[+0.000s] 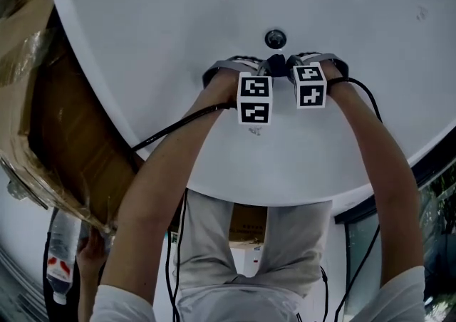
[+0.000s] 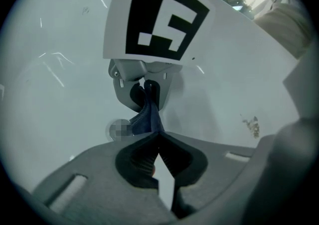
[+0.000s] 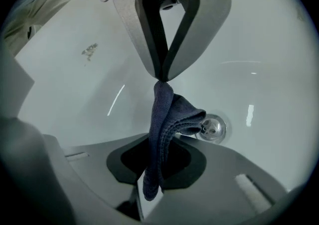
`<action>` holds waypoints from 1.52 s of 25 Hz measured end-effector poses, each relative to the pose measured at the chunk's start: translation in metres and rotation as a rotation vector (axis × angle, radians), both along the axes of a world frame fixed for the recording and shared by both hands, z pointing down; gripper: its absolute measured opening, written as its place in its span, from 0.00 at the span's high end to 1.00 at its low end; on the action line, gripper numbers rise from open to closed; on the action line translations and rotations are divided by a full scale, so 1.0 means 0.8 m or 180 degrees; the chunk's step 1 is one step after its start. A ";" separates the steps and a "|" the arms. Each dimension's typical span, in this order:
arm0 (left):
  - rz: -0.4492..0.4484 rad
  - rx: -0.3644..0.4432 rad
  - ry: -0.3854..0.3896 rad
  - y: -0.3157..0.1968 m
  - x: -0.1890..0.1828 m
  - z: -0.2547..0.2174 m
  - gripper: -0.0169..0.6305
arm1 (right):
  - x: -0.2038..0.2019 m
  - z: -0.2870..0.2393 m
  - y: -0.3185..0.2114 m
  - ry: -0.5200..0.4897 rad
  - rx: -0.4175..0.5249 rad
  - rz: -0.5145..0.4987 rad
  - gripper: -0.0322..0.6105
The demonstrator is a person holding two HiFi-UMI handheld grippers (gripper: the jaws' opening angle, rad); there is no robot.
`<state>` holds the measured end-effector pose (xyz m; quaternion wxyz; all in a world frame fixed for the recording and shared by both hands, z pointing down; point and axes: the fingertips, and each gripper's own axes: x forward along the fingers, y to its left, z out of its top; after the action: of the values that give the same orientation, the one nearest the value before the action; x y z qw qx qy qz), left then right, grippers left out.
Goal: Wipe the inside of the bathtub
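Observation:
The white bathtub [image 1: 142,21] fills the head view, its chrome drain [image 1: 275,38] near the middle. Just in front of the drain my left gripper [image 1: 266,66] and right gripper [image 1: 286,66] meet tip to tip, and a small dark blue cloth [image 1: 276,64] is pinched between them. In the left gripper view, my left gripper [image 2: 158,142] is shut on the cloth [image 2: 148,117], which runs up into the right gripper [image 2: 149,89]. From the right gripper view, my right gripper [image 3: 154,170] is shut on the cloth [image 3: 167,114], and the left gripper [image 3: 162,75] clamps its top end above the drain [image 3: 213,128].
A brownish smudge [image 2: 251,125] [image 3: 89,50] marks the tub wall. A plastic-wrapped cardboard box [image 1: 43,135] leans against the tub's left side, with a plastic bottle [image 1: 60,256] below it. The tub's near rim [image 1: 285,196] is against my legs.

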<state>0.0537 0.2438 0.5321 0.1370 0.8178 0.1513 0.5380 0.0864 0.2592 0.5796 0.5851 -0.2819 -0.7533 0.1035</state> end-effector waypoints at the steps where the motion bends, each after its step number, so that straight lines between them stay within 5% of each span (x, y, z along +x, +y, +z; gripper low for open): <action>1: -0.0001 -0.0002 -0.0004 0.000 0.000 0.004 0.97 | 0.000 0.007 -0.002 0.0016 0.0029 0.0030 0.86; 7: 0.0033 -0.0004 -0.0049 0.003 -0.003 0.020 0.97 | -0.006 0.038 -0.023 0.0109 0.0182 0.0340 0.86; 20: 0.0074 -0.0047 -0.0109 0.021 -0.007 0.032 0.97 | -0.001 0.057 0.010 0.0327 0.0013 0.0460 0.85; 38: 0.0084 -0.0058 -0.0082 0.030 0.000 0.005 0.97 | -0.008 0.003 0.057 0.0255 -0.0437 0.0219 0.86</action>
<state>0.0534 0.2677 0.5363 0.1393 0.8075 0.1652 0.5488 0.0798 0.3049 0.5822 0.5901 -0.2910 -0.7297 0.1861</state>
